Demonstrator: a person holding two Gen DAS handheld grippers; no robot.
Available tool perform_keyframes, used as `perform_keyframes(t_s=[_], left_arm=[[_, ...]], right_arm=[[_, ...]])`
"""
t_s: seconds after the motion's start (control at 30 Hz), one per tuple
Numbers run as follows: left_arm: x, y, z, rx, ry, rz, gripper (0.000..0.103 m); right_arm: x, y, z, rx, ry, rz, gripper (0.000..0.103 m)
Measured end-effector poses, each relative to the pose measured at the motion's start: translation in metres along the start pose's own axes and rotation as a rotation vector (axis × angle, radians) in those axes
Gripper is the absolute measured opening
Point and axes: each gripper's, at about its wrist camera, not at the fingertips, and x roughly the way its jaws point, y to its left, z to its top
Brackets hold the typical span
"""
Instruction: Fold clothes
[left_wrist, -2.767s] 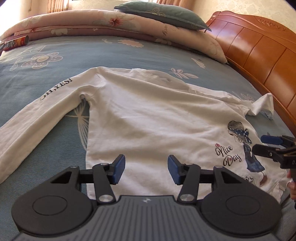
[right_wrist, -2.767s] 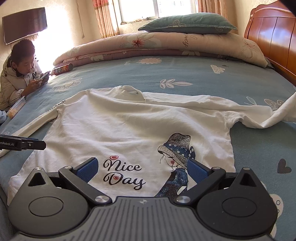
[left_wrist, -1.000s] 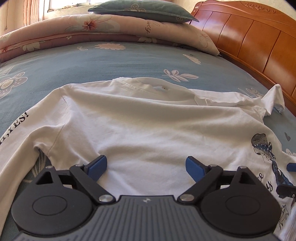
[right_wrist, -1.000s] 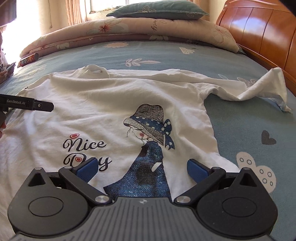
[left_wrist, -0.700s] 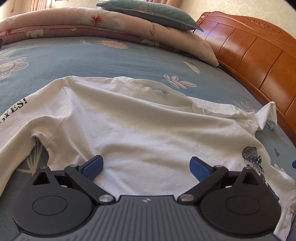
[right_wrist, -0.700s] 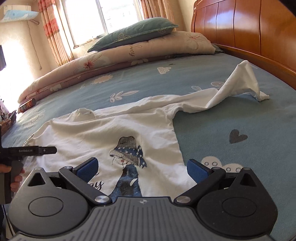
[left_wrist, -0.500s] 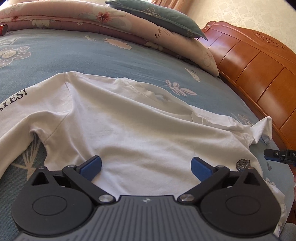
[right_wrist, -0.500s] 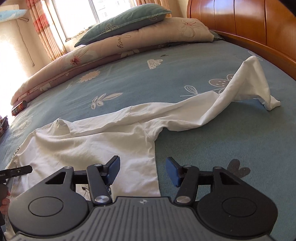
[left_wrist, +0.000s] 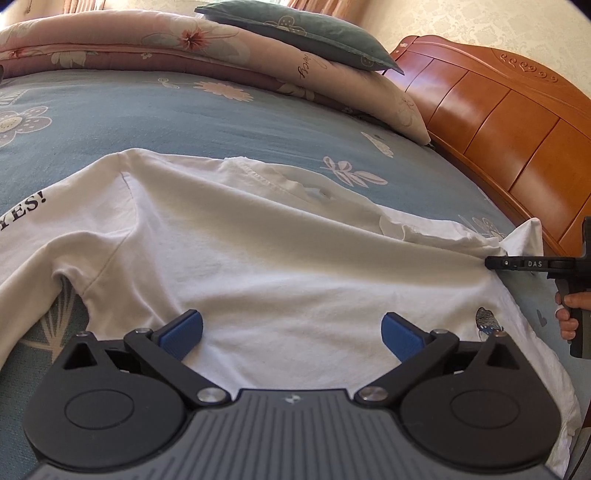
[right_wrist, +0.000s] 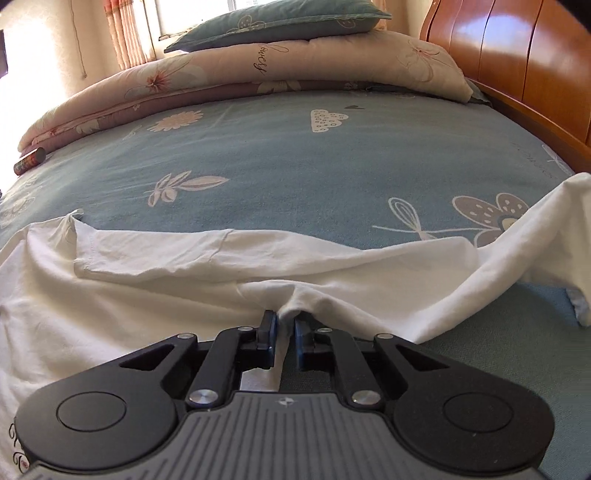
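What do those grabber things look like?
Each gripper is black plastic: two round discs, thin jointed bars with silver screws, and a grey ribbed middle. The left gripper and right gripper both end in blue pads. From the side, the right one shows white letters "DAS" and a grey handle.

Right gripper (right_wrist: 284, 326) just closing, pinching white shirt (right_wrist: 184, 280) fold — blue bedsheet (right_wrist: 295, 158) beyond.
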Motion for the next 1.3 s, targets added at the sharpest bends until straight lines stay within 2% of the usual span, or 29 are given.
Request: perform_keyframes(t_s=[0.1,0.2,0.27,0.4,0.47,0.53,0.6,0.67,0.77,0.87,0.9,0.97,1.07,1.13,1.3], left_arm=[[0.002,-0.004,-0.002,0.042,-0.003,0.019,0.102],[0.002,-0.006,-0.003,0.062,-0.001,0.028,0.102],[0.002,-0.006,-0.003,0.07,0.001,0.031,0.102],[0.0,-0.007,-0.002,0.071,0.015,0.037,0.102],[-0.002,-0.008,-0.002,0.071,0.025,0.042,0.102],[-0.005,-0.009,-0.002,0.074,0.03,0.042,0.102],[-0.006,-0.01,-0.003,0.078,0.033,0.045,0.102],[-0.007,-0.011,-0.005,0.085,0.037,0.053,0.102],[-0.009,-0.012,-0.006,0.106,0.05,0.069,0.102],[-0.012,-0.016,-0.007,0.138,0.074,0.091,0.102],[-0.014,-0.018,-0.007,0.145,0.079,0.097,0.102],[-0.021,-0.02,-0.007,0.148,0.08,0.096,0.102],[-0.03,-0.026,-0.008,0.186,0.079,0.087,0.102],[-0.033,-0.03,-0.01,0.228,0.077,0.083,0.102],[-0.019,-0.025,-0.016,0.242,0.139,0.123,0.102]], right_arm=[[0.005,0.002,0.003,-0.004,0.024,-0.031,0.014],[-0.016,0.003,-0.005,0.016,0.011,-0.033,0.022],[-0.041,0.001,-0.017,0.054,-0.005,-0.027,0.037],[-0.091,0.003,-0.051,0.127,-0.003,0.034,0.041],[-0.113,0.009,-0.072,0.154,0.01,0.08,0.05],[-0.126,0.017,-0.094,0.168,0.035,0.122,0.051],[-0.129,0.024,-0.116,0.156,0.079,0.089,0.052],[-0.127,0.024,-0.135,0.142,0.118,0.018,0.051],[-0.14,0.021,-0.151,0.135,0.092,-0.038,0.049],[-0.149,0.03,-0.145,0.085,0.106,-0.152,0.054],[-0.152,0.035,-0.141,0.069,0.093,-0.151,0.055],[-0.157,0.048,-0.127,0.048,0.044,-0.099,0.06],[-0.144,0.076,-0.1,0.001,0.004,-0.036,0.065],[-0.129,0.092,-0.082,-0.021,-0.005,0.0,0.065],[-0.078,0.123,-0.048,-0.034,0.016,0.057,0.065]])
